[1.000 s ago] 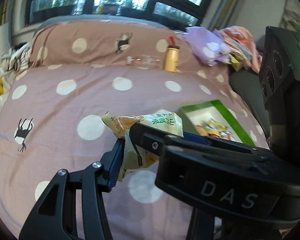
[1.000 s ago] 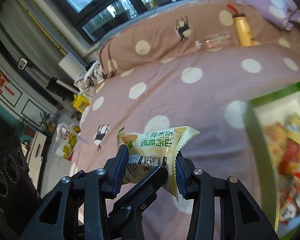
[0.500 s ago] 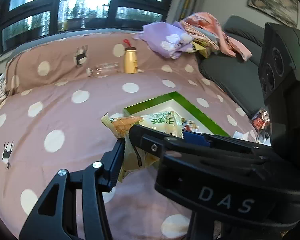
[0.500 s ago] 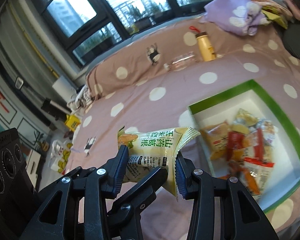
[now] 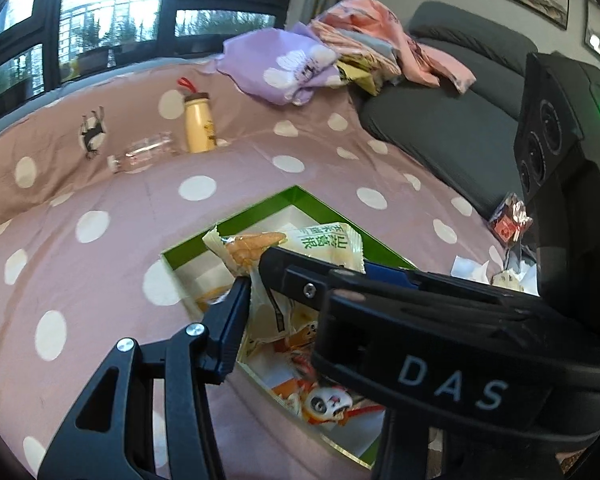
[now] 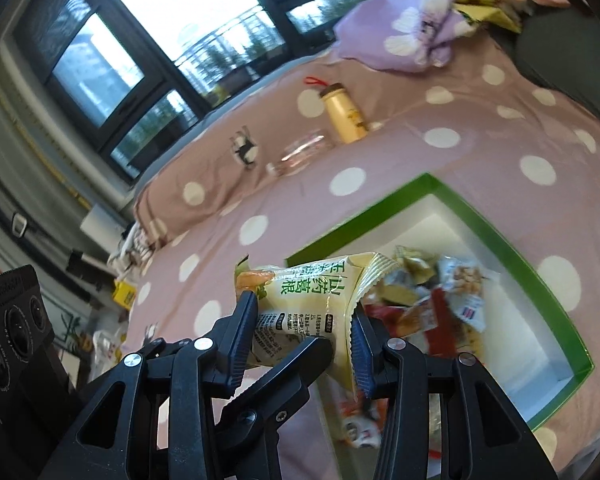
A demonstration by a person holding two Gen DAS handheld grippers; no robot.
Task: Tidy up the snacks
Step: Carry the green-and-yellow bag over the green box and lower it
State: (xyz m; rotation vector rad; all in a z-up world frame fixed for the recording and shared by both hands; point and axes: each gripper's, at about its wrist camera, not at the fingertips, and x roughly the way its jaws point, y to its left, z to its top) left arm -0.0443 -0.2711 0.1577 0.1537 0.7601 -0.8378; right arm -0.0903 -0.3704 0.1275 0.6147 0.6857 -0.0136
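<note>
Both tongs clamp the same pale yellow snack packet [image 6: 320,300]: the right gripper [image 6: 304,320] pinches its lower part between both blue pads, and the left gripper [image 5: 252,284] grips its other end, though the left view shows only one of its own fingers clearly, the right tong's black body crossing in front. The packet hangs just above the near corner of the green-rimmed box [image 6: 496,240]. The right view shows the heap of wrapped snacks [image 6: 432,300] inside that box; the left view alone shows a red wrapper [image 5: 510,220] beyond the box, beside the grey sofa [image 5: 452,120]. Behind the box, on the spotted pink cover [image 5: 80,240], stands a yellow bottle [image 5: 198,124].
</note>
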